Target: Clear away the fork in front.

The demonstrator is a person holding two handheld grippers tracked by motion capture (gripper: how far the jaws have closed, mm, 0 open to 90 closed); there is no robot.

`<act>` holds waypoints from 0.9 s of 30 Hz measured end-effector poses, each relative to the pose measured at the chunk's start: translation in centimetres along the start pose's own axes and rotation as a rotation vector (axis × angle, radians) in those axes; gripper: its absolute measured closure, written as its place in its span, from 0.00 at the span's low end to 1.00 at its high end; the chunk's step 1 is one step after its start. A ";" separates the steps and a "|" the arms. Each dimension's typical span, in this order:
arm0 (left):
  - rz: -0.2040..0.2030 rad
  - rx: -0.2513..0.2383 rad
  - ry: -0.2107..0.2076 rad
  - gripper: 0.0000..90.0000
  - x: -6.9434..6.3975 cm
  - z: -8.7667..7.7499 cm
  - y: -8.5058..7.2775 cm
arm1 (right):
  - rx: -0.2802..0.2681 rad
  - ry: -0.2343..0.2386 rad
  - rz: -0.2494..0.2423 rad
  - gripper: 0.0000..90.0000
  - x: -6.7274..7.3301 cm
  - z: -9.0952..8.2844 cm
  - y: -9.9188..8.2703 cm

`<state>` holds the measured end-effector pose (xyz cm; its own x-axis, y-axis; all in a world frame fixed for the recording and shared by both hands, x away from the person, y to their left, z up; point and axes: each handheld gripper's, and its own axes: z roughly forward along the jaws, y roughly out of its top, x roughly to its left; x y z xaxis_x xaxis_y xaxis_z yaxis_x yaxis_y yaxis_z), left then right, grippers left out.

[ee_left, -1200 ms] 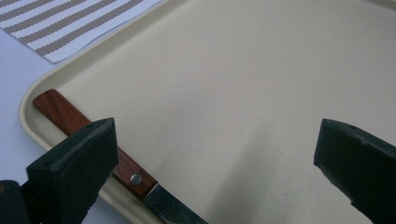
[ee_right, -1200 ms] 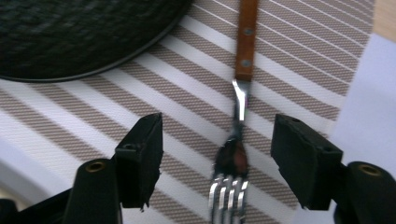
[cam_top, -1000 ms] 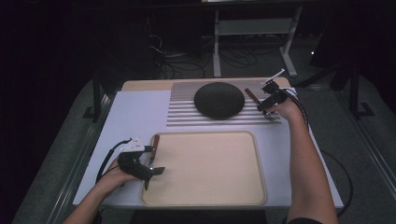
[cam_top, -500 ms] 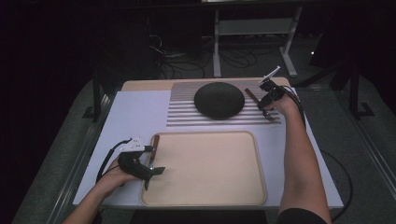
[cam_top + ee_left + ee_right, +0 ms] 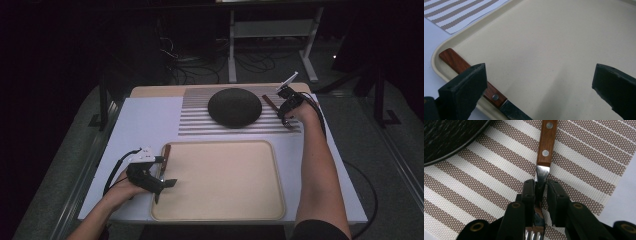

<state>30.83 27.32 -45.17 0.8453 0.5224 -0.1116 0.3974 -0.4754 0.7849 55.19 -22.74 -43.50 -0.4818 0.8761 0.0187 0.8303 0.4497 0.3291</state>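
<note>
The right gripper (image 5: 541,188), jaws just closing, clenches the steel neck of the wooden-handled fork (image 5: 546,143) at frame centre; lift straight, keeping it level.

The left gripper (image 5: 536,85) stays released.

A dark lab or studio: a lit white table (image 5: 145,120), loose cables (image 5: 200,62) and a metal stand (image 5: 270,30) on the far floor.

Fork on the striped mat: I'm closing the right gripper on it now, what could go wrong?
The right gripper has just been closing on the fork at its thin metal neck, not the wooden handle, so it may pivot or slip when lifted. The dark plate lies close beside it; a swinging handle could knock it.
</note>
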 end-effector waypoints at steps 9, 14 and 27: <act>-0.002 0.000 -0.001 0.00 0.0 0.0 0.0 | 0.011 -0.023 0.010 0.88 0.2 0.0 0.1; -0.002 0.001 -0.002 0.00 0.0 0.0 0.0 | 0.014 -0.027 0.022 0.90 0.2 0.0 0.1; -0.001 0.000 -0.001 0.00 0.0 0.0 0.0 | 0.006 -0.030 0.057 0.91 0.3 -0.1 -0.1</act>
<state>30.85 27.28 -45.17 0.8455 0.5220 -0.1127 0.3980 -0.4754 0.7846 54.94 -22.49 -43.45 -0.4252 0.9051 0.0092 0.8580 0.3998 0.3224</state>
